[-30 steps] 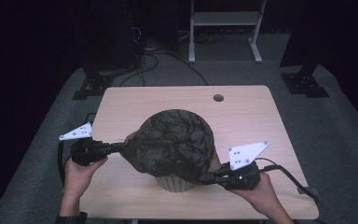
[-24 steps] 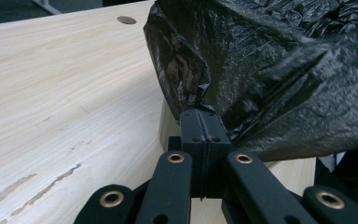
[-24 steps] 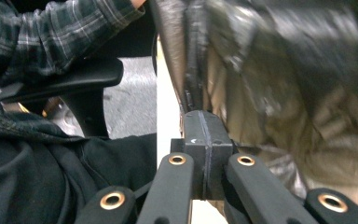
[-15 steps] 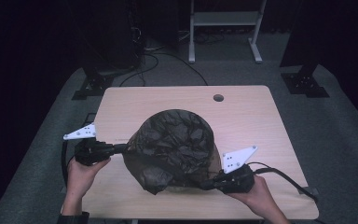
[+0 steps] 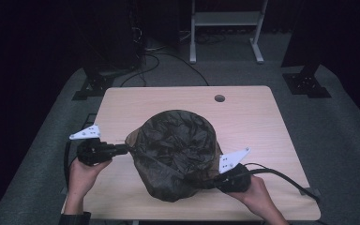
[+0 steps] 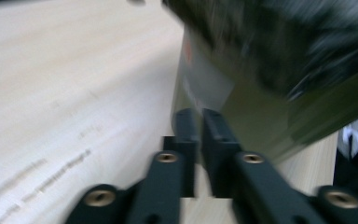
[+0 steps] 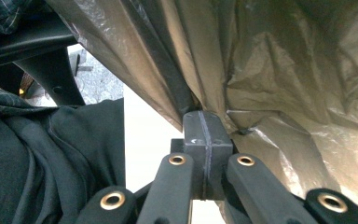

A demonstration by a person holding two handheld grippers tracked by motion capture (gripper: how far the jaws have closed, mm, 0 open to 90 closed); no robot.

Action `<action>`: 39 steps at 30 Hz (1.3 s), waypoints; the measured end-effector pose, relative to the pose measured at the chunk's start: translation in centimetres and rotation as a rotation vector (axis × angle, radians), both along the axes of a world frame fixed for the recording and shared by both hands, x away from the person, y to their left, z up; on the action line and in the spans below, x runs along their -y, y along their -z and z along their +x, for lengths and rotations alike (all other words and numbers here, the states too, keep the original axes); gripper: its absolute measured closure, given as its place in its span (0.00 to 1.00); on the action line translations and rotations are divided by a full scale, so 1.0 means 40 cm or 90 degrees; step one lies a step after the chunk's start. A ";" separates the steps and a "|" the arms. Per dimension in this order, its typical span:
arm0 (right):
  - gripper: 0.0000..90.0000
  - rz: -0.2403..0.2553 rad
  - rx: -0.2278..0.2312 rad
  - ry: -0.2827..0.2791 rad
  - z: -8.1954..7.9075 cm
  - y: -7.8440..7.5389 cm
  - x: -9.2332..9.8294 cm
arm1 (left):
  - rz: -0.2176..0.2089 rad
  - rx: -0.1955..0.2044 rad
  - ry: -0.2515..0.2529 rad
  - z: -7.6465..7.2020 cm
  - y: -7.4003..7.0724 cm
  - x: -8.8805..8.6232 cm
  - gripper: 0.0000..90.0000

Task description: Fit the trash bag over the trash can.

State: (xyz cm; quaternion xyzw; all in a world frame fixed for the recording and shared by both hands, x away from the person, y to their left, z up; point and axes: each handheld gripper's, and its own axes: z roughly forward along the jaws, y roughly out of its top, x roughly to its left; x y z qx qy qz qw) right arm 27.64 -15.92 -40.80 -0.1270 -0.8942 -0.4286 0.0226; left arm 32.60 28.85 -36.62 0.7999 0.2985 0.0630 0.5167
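A dark, crinkled plastic bag (image 5: 176, 150) is draped over a bin in the middle of the wooden table (image 5: 243, 117). In the left gripper view the bin's pale wall (image 6: 214, 88) shows under the blurred bag (image 6: 284, 42). My left gripper (image 5: 124, 149) lies level at the bag's left edge. Its jaws (image 6: 200, 114) have just been opening, with a narrow gap and no film seen between them. My right gripper (image 5: 213, 183) is at the bag's lower right, shut (image 7: 205, 116) on a pinch of bag film (image 7: 284, 70).
A small round hole (image 5: 219, 98) sits near the table's far edge. Beyond the table are a white metal stand (image 5: 225, 18), black stand feet (image 5: 93, 86) and cables on the grey floor. A thick cable (image 5: 281, 176) trails right from my right gripper.
The bag has come down over the bin, whose pale base no longer shows. My right gripper has sunk toward the front edge with the bag. The left hand stayed put.
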 end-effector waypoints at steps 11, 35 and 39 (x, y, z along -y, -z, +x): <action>1.00 0.000 0.008 -0.004 -0.004 -0.012 -0.001 | -0.064 0.049 0.013 -0.003 -0.104 -0.013 0.52; 1.00 -0.011 -0.020 -0.046 -0.025 0.012 -0.021 | 0.036 -0.068 0.073 0.037 -0.030 0.070 1.00; 1.00 -0.015 -0.025 -0.059 -0.032 0.018 -0.027 | 0.041 -0.075 0.071 0.033 -0.025 0.067 1.00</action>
